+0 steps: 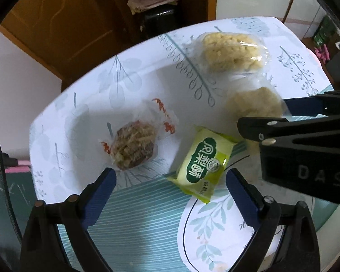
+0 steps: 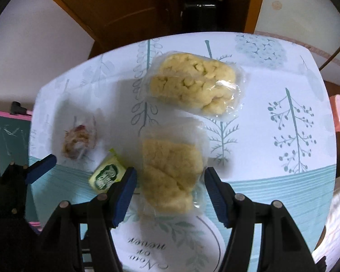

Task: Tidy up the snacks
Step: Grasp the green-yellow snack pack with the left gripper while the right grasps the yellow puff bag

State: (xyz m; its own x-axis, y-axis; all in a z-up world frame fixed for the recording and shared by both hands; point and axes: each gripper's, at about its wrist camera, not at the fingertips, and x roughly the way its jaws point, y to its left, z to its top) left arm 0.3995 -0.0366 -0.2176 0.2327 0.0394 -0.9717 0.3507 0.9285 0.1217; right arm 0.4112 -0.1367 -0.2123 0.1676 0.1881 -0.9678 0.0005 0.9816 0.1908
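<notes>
Clear crinkled film wrapping the brown snack, sitting just left of the green packet and lying just ahead of the left tongs, slightly left of their centre line. Spreading wide, those tongs, holding nothing, with the green packet lying between the two blue pads, its long axis tilting diagonally across the gap. Judging the left side nearer to both small items.

Right of the green packet, lying between the parted right tongs, gripping nothing: the near yellow bag, its long axis running straight along the fingers, so closing across its short width looking like the natural grasp. Beyond it, further from the green packet, resting well inside the far edge: the far yellow bag, lying crosswise.

Farther right, leaving bare patterned worktop open for setting things down; rim dropping away at the far right.
</notes>
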